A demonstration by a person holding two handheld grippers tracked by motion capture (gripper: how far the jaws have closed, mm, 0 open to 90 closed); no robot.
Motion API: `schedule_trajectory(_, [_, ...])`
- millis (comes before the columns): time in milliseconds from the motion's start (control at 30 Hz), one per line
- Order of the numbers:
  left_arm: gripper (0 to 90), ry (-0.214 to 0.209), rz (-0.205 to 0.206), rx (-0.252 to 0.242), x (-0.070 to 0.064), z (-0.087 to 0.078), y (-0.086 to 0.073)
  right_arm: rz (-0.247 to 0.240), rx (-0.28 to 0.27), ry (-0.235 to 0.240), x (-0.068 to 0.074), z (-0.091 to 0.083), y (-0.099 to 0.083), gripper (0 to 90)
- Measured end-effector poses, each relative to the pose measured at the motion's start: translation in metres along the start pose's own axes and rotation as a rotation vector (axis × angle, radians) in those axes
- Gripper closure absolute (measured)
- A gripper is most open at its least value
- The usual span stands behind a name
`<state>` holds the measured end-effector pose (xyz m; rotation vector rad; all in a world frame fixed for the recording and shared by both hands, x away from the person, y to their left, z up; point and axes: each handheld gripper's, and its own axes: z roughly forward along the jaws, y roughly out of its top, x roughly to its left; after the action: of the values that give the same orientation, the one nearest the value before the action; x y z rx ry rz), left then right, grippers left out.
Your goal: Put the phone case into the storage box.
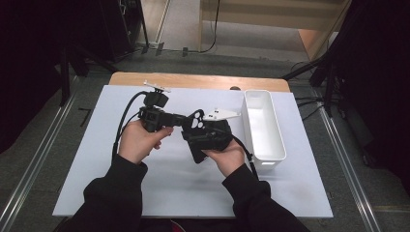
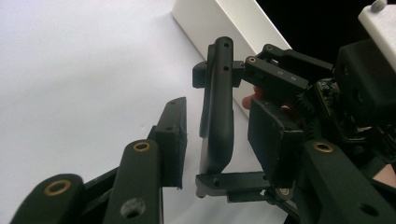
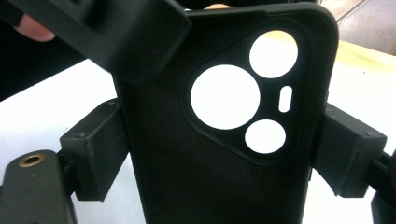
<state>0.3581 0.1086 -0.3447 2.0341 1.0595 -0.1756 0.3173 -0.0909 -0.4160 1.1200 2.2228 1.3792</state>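
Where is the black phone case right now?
The black phone case is clamped between the right gripper jaws, above the middle of the white table, left of the white bin, with the left gripper jaws open around it.

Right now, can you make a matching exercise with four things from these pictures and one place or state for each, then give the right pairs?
Things:
1. phone case
2. bin
3. left gripper
4. right gripper

Places or states:
A. white, at the table's right side
B. open, its jaws around the case's edge
C. black, with camera holes, held above the table
D. shut on the case's two sides

Pairs: 1-C, 2-A, 3-B, 4-D
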Motion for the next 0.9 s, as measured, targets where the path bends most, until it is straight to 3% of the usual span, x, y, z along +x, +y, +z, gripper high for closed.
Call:
schedule_trajectory(167, [49.1,-0.007,0.045,-0.005,0.0,-0.006,0.0,-0.001,0.005,0.008,-0.003,-0.001,-0.001,12.3])
schedule_trajectory(467, [37.1,-0.047,0.089,0.0,-0.002,-0.015,-0.001,0.006,0.017,0.033,-0.01,-0.002,-0.002,12.3])
schedule_trajectory(533, [37.1,-0.064,0.105,-0.008,-0.002,-0.017,-0.002,0.0,0.015,0.044,-0.012,-0.003,-0.002,12.3])
schedule_trajectory(633, [35.3,-0.051,0.144,0.006,-0.003,-0.018,-0.004,0.006,0.011,0.061,-0.014,-0.005,-0.002,12.3])
schedule_trajectory(900, [31.6,-0.092,0.203,0.014,0.0,-0.016,-0.007,-0.003,0.017,0.123,-0.022,-0.009,0.002,12.2])
